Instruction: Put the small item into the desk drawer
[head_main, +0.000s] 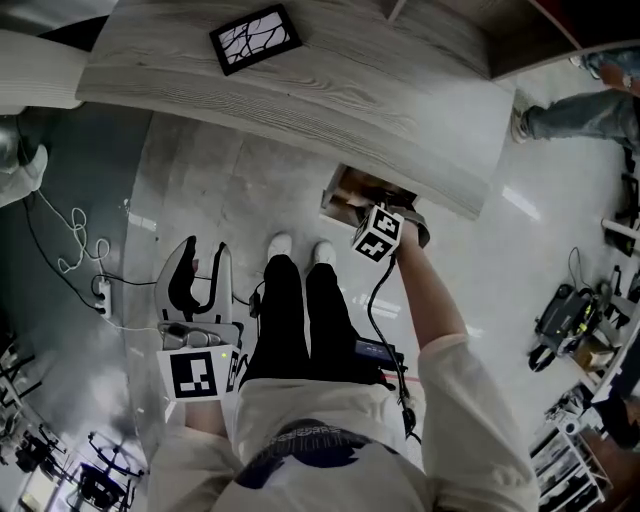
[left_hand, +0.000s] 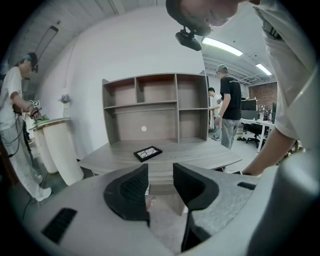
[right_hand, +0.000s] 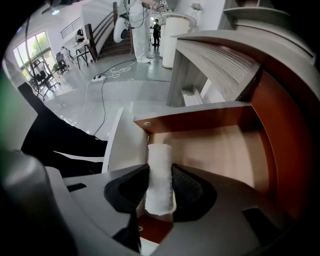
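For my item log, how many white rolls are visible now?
1. The white roll is gripped between the fingers of the right gripper, above the open drawer. Others may be hidden behind the gripper.

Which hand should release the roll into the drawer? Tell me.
Right. The right tongs grip the white roll over the open drawer; the left tongs stand open and empty, away from it.

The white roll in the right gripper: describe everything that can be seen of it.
The white roll is a small cylinder with a soft, fuzzy surface, like rolled cloth or paper; which one cannot be told. It lies lengthwise along the right gripper, whose dark jaws press on its two sides. Its far end sticks out past the jaws, over the open drawer, near the drawer's left wall. No contact with the drawer shows.
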